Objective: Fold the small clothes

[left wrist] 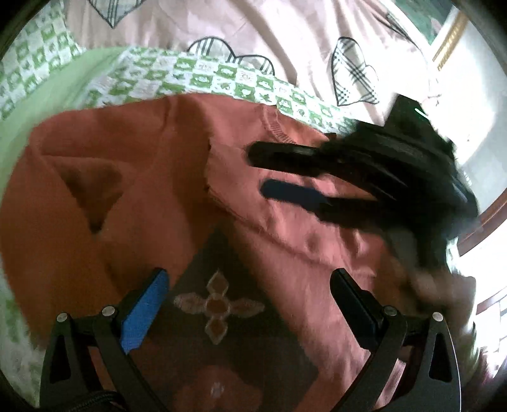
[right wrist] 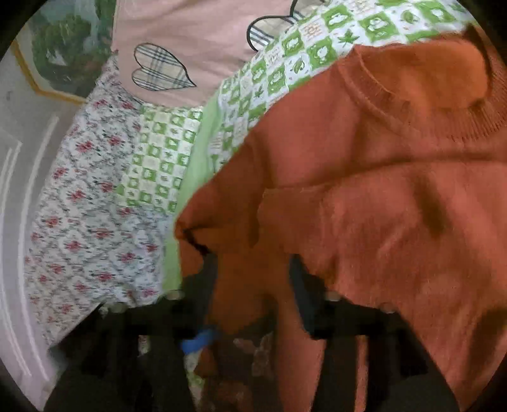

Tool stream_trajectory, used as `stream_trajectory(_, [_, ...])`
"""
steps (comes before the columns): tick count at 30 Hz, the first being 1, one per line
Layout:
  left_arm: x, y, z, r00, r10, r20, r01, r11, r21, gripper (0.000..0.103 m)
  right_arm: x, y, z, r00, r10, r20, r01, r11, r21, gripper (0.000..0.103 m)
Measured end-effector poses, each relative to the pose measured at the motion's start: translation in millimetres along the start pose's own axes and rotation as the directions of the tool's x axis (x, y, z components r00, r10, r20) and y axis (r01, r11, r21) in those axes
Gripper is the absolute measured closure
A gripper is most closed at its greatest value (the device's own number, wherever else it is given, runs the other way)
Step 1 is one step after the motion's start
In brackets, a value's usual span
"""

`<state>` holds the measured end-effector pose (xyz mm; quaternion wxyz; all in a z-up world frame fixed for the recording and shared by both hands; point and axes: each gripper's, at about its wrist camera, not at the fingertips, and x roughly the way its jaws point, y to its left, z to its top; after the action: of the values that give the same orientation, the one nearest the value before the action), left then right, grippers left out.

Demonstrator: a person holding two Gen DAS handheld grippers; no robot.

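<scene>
Green-checked bedding [left wrist: 221,76] carries an orange sweater [left wrist: 142,177]. Left gripper [left wrist: 247,304] spread, empty. Right gripper [left wrist: 256,171], at two o'clock, parted over the knit.

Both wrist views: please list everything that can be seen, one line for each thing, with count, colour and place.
sweater: one, rust orange, spread on the bed, with a dark panel that bears a pale cross motif near the left gripper.
checked sheet: one, green and white, under the sweater.
quilt: one, pink with plaid hearts, behind the sheet.
floral cloth: one, white with red flowers, left of the sheet in the right wrist view.
framed picture: one, green with a gold frame, on the wall.
left gripper: one, black with blue pads, open over the dark panel.
right gripper: one, black, open above the sweater, blurred.
</scene>
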<state>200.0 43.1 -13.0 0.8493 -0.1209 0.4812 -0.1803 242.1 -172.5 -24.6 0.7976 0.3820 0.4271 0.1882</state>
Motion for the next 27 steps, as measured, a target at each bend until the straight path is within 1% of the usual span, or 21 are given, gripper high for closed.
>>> stream_trajectory(2, [15.9,4.4,11.3,0.999,-0.039,-0.029,0.039,0.999,-0.031,0.001,-24.6,0.6,-5.0,0.999,-0.021,0.049,0.022,1.000,-0.021,0.051])
stream_trajectory(6, [53.8,11.6,36.2,0.995,-0.073,-0.063,0.067,0.994,-0.088,0.001,-87.9,-1.9,-22.2,0.987,-0.055,0.154,0.059,0.998,-0.023,0.051])
stream_trajectory(9, [73.2,18.2,52.5,0.992,-0.118,-0.041,0.111,0.984,-0.136,0.004,-134.4,-3.4,-43.9,0.970,-0.095,0.225,0.106,0.994,-0.035,0.051])
stream_trajectory(11, [79.1,15.8,65.7,0.992,-0.124,0.000,0.123,0.985,-0.120,0.022,-158.9,-5.5,-58.5,0.956,-0.120,0.267,0.133,0.991,-0.031,0.049])
stream_trajectory(12, [81.0,13.2,68.0,0.994,-0.112,0.005,0.112,0.988,-0.106,0.050,-169.4,-7.3,-65.4,0.949,-0.138,0.284,0.150,0.988,-0.021,0.048])
stream_trajectory(13, [84.2,9.4,72.3,0.996,-0.091,0.001,0.091,0.992,-0.082,0.091,-177.3,-10.8,-70.1,0.943,-0.153,0.296,0.164,0.986,-0.012,0.048])
stream_trajectory(14, [83.6,5.8,72.6,0.997,-0.076,0.001,0.076,0.995,-0.066,0.100,-187.0,-16.3,-75.3,0.933,-0.180,0.311,0.188,0.982,0.002,0.048])
stream_trajectory(16, [68.2,-1.7,71.0,0.997,-0.057,0.050,0.058,0.998,-0.023,0.098,-199.0,-24.7,-79.1,0.917,-0.221,0.331,0.225,0.974,0.029,0.048])
stream_trajectory(17, [50.9,-6.9,68.2,0.995,-0.038,0.097,0.037,0.999,0.011,0.099,-206.2,-29.9,-80.2,0.909,-0.238,0.343,0.237,0.970,0.044,0.048])
stream_trajectory(18, [38.2,-7.2,66.7,0.990,-0.028,0.139,0.025,0.999,0.023,0.099,-213.0,-34.5,-81.7,0.901,-0.250,0.354,0.247,0.967,0.056,0.048])
stream_trajectory(19, [26.2,-3.7,64.5,0.983,-0.009,0.181,0.005,1.000,0.023,0.099,-221.8,-41.4,-83.0,0.888,-0.273,0.370,0.264,0.962,0.075,0.048])
stream_trajectory(20, [20.6,4.5,63.3,0.979,0.017,0.203,-0.020,1.000,0.012,0.099,-227.5,-47.0,-83.8,0.879,-0.288,0.380,0.276,0.957,0.088,0.048])
stream_trajectory(21, [23.1,15.1,63.7,0.981,0.040,0.188,-0.040,0.999,-0.004,0.099,-233.8,-55.3,-83.3,0.866,-0.315,0.388,0.297,0.949,0.108,0.048])
stream_trajectory(23, [30.7,29.6,62.6,0.987,0.060,0.147,-0.057,0.998,-0.028,0.099,-241.6,-70.1,-79.9,0.838,-0.382,0.389,0.350,0.924,0.154,0.048])
stream_trajectory(24, [31.5,32.2,60.9,0.987,0.069,0.145,-0.066,0.997,-0.028,0.099,-244.8,-77.7,-76.0,0.826,-0.410,0.386,0.372,0.912,0.172,0.048])
stream_trajectory(26, [26.5,34.2,57.3,0.982,0.089,0.168,-0.085,0.996,-0.029,0.099,-249.0,-90.0,-67.5,0.811,-0.439,0.387,0.396,0.899,0.189,0.048])
stream_trajectory(27, [25.1,36.6,56.7,0.980,0.087,0.177,-0.080,0.996,-0.042,0.099,-249.9,-97.3,-61.1,0.801,-0.462,0.381,0.415,0.887,0.203,0.048])
